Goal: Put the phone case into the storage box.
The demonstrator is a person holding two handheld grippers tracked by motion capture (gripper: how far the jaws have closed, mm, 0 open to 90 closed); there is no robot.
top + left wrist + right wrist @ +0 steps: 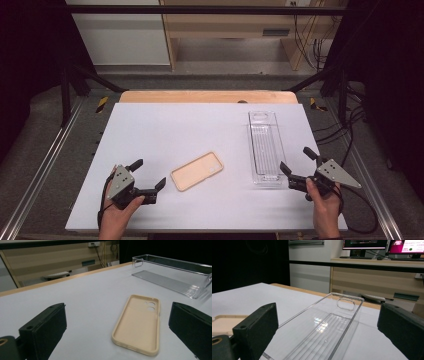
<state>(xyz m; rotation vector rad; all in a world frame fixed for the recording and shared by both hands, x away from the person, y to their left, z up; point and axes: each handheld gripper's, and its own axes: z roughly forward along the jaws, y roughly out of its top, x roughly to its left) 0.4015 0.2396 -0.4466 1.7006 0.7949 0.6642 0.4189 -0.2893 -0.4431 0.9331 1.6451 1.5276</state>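
Reaching: left gripper [148, 176] hovers just left of the phone case [197, 171], jaws spread wide, nothing between them.
Case: beige, lying hollow side up on the white table [165, 125], near the front edge.
Tray: clear tray [265, 148] well right of the case, probably empty.
Right gripper [296, 162]: jaws wide apart, holding nothing, at the tray's near end.
Advice: straddle the case's long rims squarely, then close gently.
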